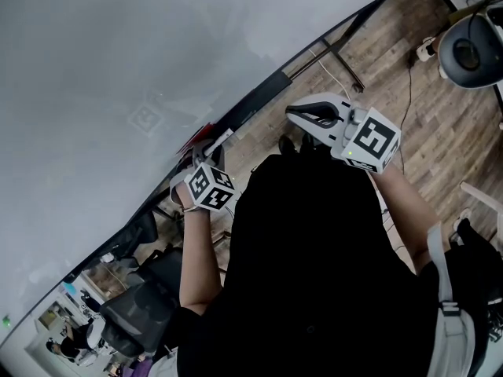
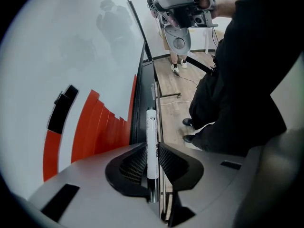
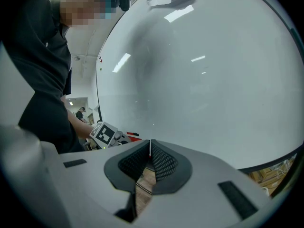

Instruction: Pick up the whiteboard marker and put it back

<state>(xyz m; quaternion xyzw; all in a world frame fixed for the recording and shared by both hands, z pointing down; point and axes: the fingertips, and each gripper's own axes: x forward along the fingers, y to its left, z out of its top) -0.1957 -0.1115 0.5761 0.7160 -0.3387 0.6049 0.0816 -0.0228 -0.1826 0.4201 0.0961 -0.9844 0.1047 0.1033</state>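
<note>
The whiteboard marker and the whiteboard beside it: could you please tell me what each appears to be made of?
Whiteboard marker: probably smooth white plastic, by its even sheen and printed barrel. Whiteboard: hard glossy white coating, since it mirrors figures and lights; the core beneath cannot be told.

The whiteboard (image 3: 199, 80) is glossy and smooth — light glares off it; the marker (image 2: 151, 146) is smooth white plastic; the floor (image 1: 393, 61) looks like matt wood planks.

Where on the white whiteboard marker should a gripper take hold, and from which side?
Mid-barrel of the white cylindrical whiteboard marker, probably from above, jaws across its width: it runs lengthwise along the black whiteboard edge, and the left gripper pinches it there.
</note>
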